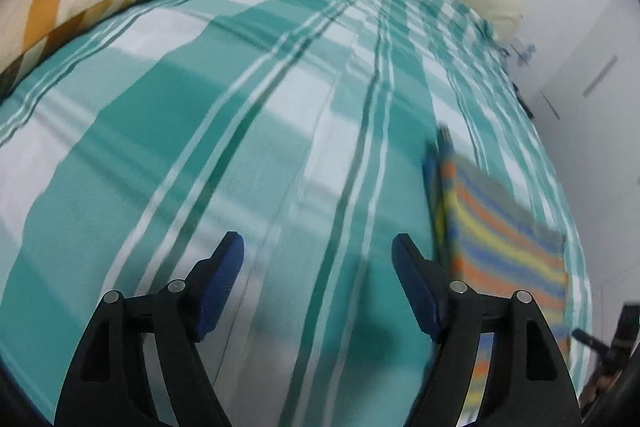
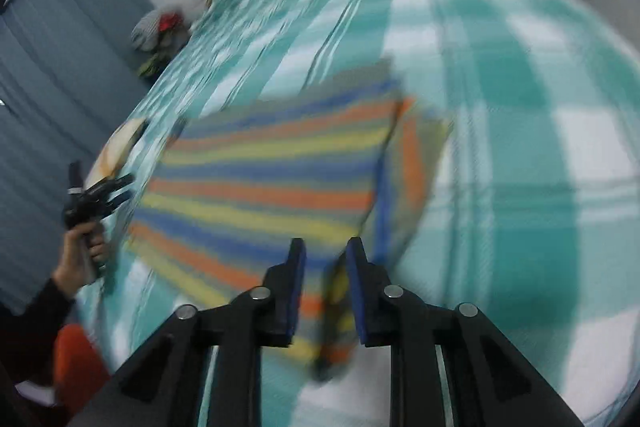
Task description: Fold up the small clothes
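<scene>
Fold in hand: the striped garment (image 2: 264, 171) lies partly doubled on the bed (image 1: 224, 131). My right tongs (image 2: 326, 259) stand narrow over its near edge, pads apparently not pressing. Left tongs (image 1: 318, 255) gape wide and empty, angled down beside it. Next I judge a fresh corner grip.

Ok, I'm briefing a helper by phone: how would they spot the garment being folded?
Look at the bed covered by a teal and white checked sheet. The garment lies flat on it near one side edge, well away from the cream pillow with the orange stripe. It alone carries narrow bands of orange, yellow, blue and grey.
</scene>
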A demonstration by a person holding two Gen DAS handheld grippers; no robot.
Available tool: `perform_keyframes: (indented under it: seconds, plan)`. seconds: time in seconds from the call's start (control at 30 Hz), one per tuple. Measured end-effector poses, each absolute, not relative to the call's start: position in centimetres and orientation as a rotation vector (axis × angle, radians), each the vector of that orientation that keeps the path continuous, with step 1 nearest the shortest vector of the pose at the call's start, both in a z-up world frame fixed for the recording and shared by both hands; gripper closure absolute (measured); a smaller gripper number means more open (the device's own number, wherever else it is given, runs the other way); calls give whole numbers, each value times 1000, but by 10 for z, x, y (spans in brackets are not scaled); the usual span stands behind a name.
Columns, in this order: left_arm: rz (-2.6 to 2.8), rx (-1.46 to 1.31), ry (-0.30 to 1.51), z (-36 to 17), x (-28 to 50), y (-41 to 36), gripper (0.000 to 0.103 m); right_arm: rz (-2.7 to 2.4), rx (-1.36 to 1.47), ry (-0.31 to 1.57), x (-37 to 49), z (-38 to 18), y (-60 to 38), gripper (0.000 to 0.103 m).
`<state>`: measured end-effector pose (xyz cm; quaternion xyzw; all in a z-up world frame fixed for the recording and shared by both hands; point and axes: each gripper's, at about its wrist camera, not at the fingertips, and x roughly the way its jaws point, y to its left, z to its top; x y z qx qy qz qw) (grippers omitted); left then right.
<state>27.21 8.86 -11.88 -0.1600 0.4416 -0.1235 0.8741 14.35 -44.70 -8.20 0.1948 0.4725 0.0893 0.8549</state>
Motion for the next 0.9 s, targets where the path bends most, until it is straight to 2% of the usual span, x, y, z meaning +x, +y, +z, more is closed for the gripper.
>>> perform_keyframes:
  seconds: [0.13,0.17,0.33,0.47,0.53,0.67,0.8,0.9]
  plan:
    - [-292,-256,875,-129,234,87,21,177,388,1110,136,-104,-426,81]
    - [-294,-253,867,-129,232,84,20,166,372,1120,134,-108,-423,100]
    - [-319,-268,819,-135,226,86,17,103,346,1052,111,-85,-433,100]
    - [-310,-219,809,-136,225,79,14,71,347,1186,108,-123,-432,100]
    - [-314,-206,798,-138,222,78,12,85,333,1178,114,-113,-429,100]
    - [-315,-189,781,-142,221,75,9,105,308,1078,140,-70,-438,80]
    - [-315,-178,780,-143,222,73,8,68,320,995,202,-55,-467,79]
    - [-320,-185,780,-144,222,74,8,-29,313,980,262,-74,-482,74]
